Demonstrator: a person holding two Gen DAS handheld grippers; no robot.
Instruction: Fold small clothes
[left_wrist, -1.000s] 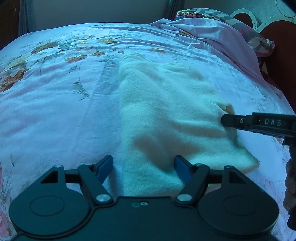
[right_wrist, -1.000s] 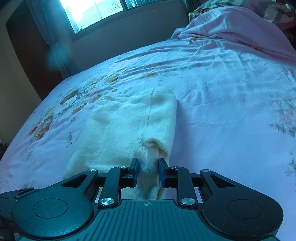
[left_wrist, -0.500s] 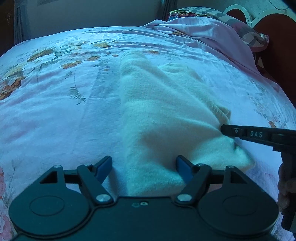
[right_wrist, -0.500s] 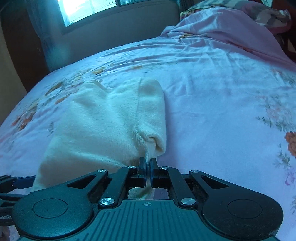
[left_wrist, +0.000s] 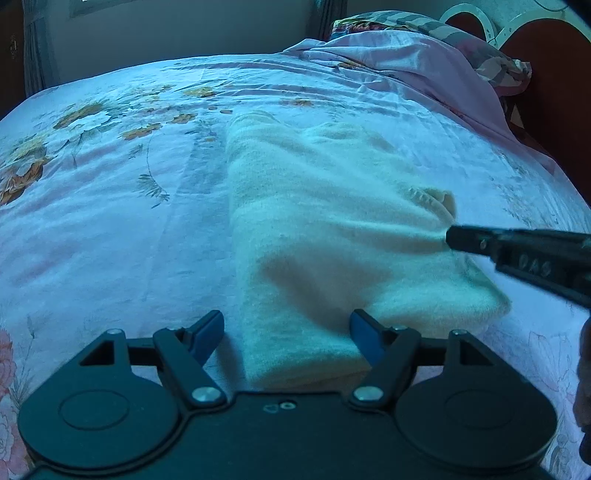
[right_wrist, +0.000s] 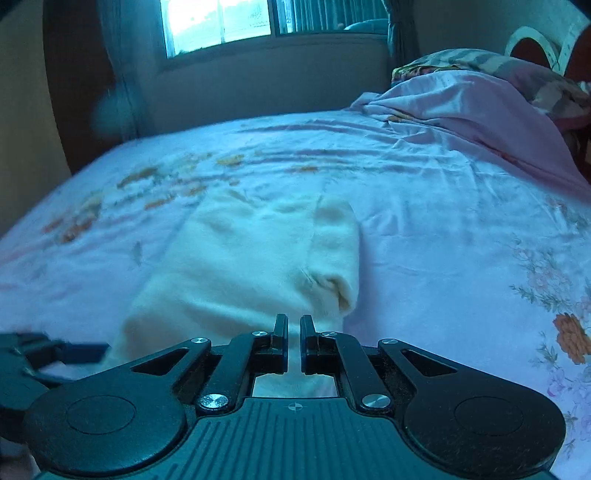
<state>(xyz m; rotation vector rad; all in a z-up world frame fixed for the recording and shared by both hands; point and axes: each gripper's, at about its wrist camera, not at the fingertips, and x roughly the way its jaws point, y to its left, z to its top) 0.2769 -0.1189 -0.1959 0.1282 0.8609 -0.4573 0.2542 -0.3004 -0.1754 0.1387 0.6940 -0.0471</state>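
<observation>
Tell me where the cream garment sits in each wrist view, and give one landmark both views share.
Left wrist: cream garment lies centre, running from the open left gripper up the bed.
Right wrist: cream garment lies centre-left, its near edge pinched in the right gripper.
Shared landmark: the bunched pink blanket, upper right.

Bed left of you: bare floral sheet (left_wrist: 110, 221) lies flat beside the cream garment (left_wrist: 314, 229); your left gripper (left_wrist: 286, 328) can sweep there freely.
Bed right of you: open sheet runs beside the garment's right edge, nothing on it.
Far right corner: heaped pink blanket (right_wrist: 480, 122) and pillow (right_wrist: 461, 61) block that way.
Between your hands: the right gripper (right_wrist: 293, 332) reaches across the garment's near right edge, narrowing your left gripper's path.
Beyond the bed: wall under the window (right_wrist: 221, 22).
</observation>
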